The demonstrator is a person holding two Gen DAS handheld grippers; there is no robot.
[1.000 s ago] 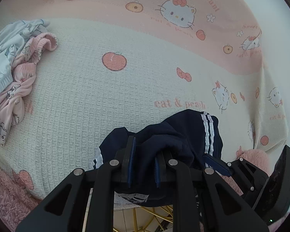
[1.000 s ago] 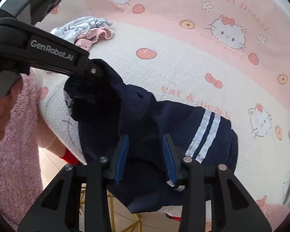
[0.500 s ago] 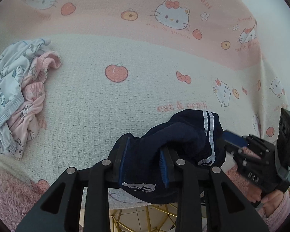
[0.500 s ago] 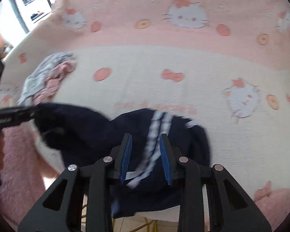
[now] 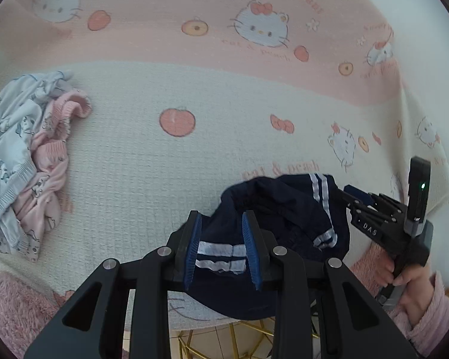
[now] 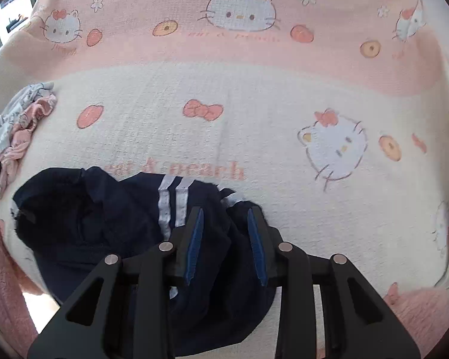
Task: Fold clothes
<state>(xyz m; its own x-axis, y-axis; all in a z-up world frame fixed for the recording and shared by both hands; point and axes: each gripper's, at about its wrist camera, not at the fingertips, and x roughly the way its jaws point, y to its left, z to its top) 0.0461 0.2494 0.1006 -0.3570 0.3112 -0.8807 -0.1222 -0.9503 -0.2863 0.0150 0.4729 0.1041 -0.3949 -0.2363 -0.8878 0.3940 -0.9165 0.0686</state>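
The navy garment (image 5: pixel 272 209) with white stripes lies crumpled at the near edge of the worktop, which a cream and pink cat-print blanket (image 5: pixel 140 167) covers. The left claw (image 5: pixel 221 248) stands half wide over the garment's striped near part; the cloth lies between the blue pads, and they do not press it. The right claw (image 6: pixel 226 242) is at the garment's right end, and its jaws have just been closing; dark cloth sits between them, but I cannot tell if they pinch it. A bundle of pale blue and pink clothes (image 5: pixel 24 161) lies well apart at the far left. A hand (image 5: pixel 404 278) in a fluffy pink sleeve (image 5: pixel 428 323) holds the right claw.
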